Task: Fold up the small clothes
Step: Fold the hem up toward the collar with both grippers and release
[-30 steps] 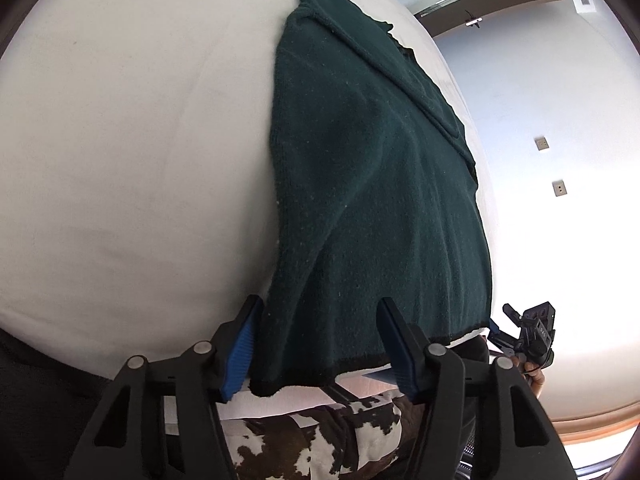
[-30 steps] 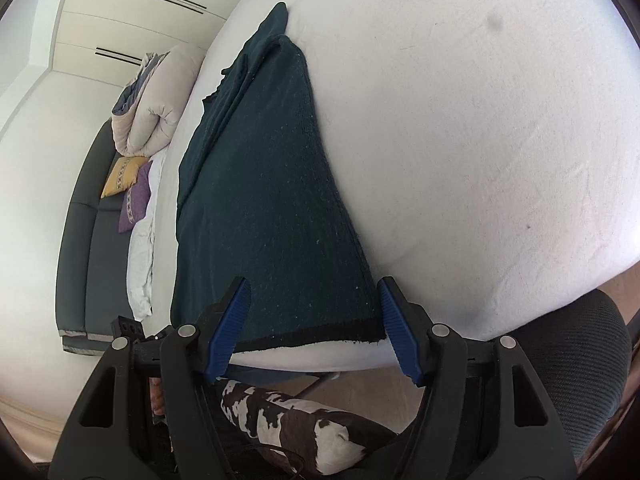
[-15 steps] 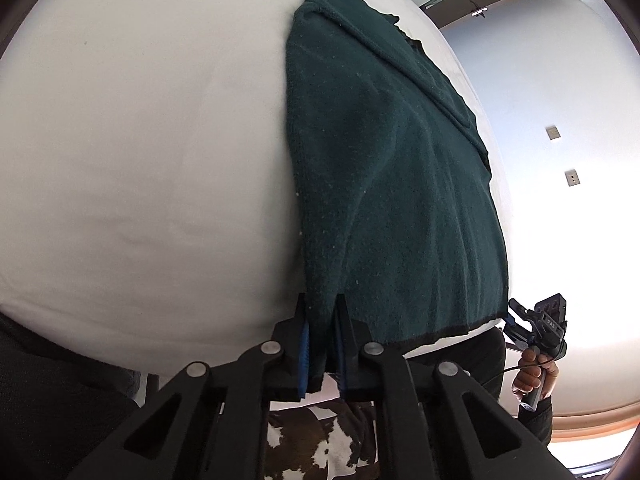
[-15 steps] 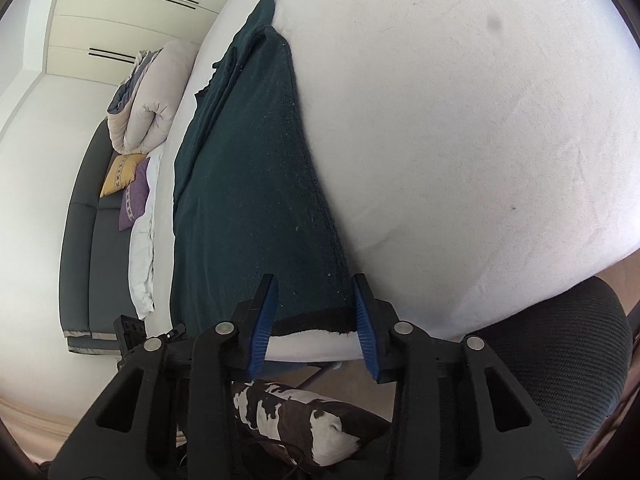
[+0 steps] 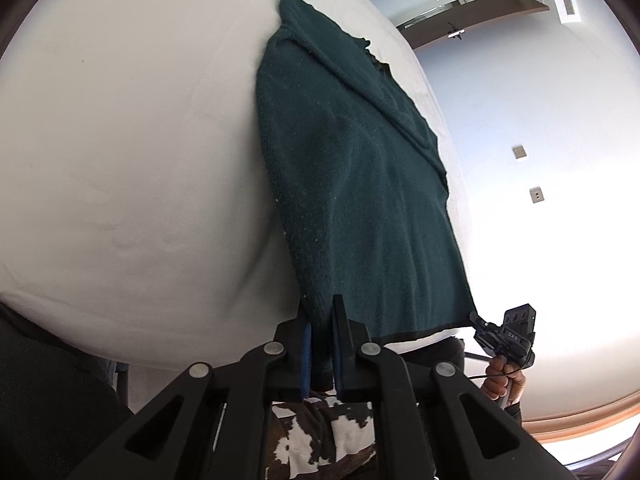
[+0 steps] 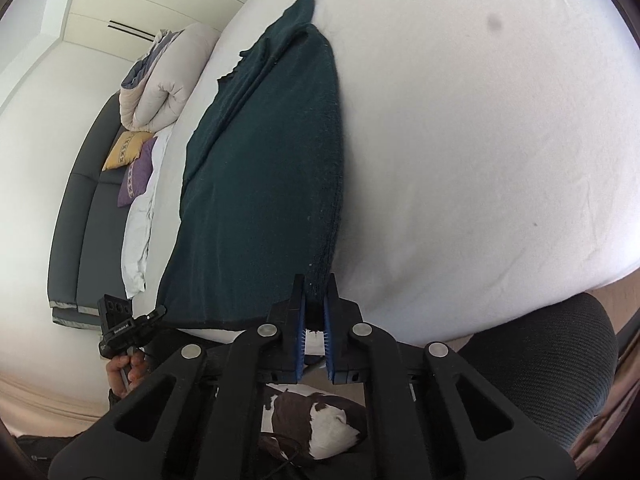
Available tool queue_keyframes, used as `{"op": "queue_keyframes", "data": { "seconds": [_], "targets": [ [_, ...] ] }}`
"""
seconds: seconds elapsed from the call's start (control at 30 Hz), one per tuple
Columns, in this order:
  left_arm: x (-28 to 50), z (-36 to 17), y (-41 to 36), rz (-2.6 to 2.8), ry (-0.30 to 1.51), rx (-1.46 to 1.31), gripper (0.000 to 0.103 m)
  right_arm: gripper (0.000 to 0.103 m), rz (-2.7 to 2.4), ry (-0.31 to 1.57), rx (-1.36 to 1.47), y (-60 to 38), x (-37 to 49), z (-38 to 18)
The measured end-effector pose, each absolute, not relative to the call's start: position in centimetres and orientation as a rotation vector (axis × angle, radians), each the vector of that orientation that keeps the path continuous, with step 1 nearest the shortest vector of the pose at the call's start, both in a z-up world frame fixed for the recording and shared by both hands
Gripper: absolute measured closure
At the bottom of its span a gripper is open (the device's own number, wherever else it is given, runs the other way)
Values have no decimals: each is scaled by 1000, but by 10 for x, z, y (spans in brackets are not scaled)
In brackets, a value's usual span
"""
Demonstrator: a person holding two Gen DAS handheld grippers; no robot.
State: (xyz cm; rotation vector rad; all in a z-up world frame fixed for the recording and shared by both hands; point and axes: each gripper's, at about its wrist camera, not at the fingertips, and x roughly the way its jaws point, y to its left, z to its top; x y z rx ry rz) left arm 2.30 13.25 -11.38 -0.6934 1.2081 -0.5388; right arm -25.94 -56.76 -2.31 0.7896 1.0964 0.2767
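A dark green knitted garment [image 5: 360,184] lies lengthwise on the white padded table [image 5: 132,152], folded in at its sides. My left gripper [image 5: 320,320] is shut on its near left hem corner. My right gripper [image 6: 316,300] is shut on the near right hem corner of the same garment [image 6: 264,184], which lies on the white table [image 6: 480,140]. The near hem is lifted slightly off the table edge. The right gripper also shows in the left wrist view [image 5: 476,316], and the left gripper in the right wrist view [image 6: 160,312].
A grey sofa [image 6: 80,208] with a rolled duvet [image 6: 168,76] and yellow and purple cushions [image 6: 132,164] stands beyond the table. A black mesh chair [image 6: 560,360] is at the near right. A cow-pattern cloth [image 6: 316,424] lies below the table edge.
Both grippers were open around the hem a second ago. The left shut on its corner first, then the right shut on its own. The hem has risen slightly.
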Motion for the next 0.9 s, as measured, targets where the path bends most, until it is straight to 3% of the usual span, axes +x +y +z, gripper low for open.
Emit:
{"op": "queue_keyframes", "data": {
  "seconds": [0.37,0.67,0.9],
  "targets": [
    [57,-64,154,-607,989,-859,96,97,309,881,947,-573,-193,31],
    [137,-60,166,-559,945,-953,97,97,293,813,886,-560,-89,70],
    [222,-63,164,-517,935,-995,97,97,202,786,920,-576,-1,67]
  ]
}}
